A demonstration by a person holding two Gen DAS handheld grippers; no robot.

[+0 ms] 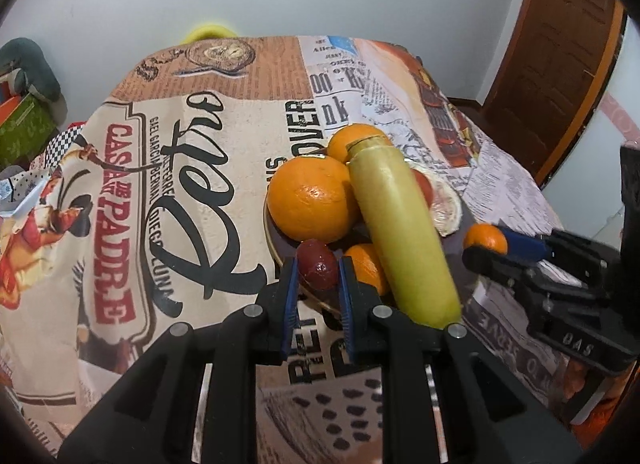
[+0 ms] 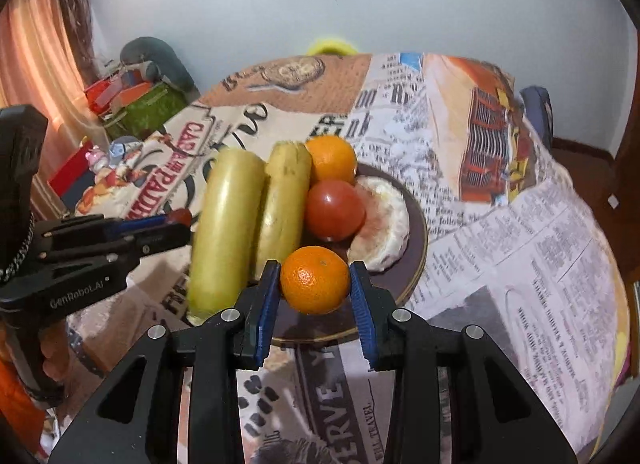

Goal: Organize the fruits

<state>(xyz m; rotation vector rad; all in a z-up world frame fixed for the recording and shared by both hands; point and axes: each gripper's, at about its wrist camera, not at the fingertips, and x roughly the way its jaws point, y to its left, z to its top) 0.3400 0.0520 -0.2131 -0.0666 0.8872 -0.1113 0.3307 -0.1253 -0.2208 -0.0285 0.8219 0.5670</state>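
A dark plate holds two long yellow-green fruits, oranges, a red tomato and a peeled citrus half. My left gripper is shut on a small dark red fruit at the plate's near rim. My right gripper is shut on a small orange just above the plate's near side. The right gripper also shows in the left wrist view, holding the small orange. A big orange lies left of the long fruit.
The table carries a printed newspaper-style cloth. Boxes and clutter stand beyond the table's left side. A wooden door is at the far right. A yellow object shows past the far table edge.
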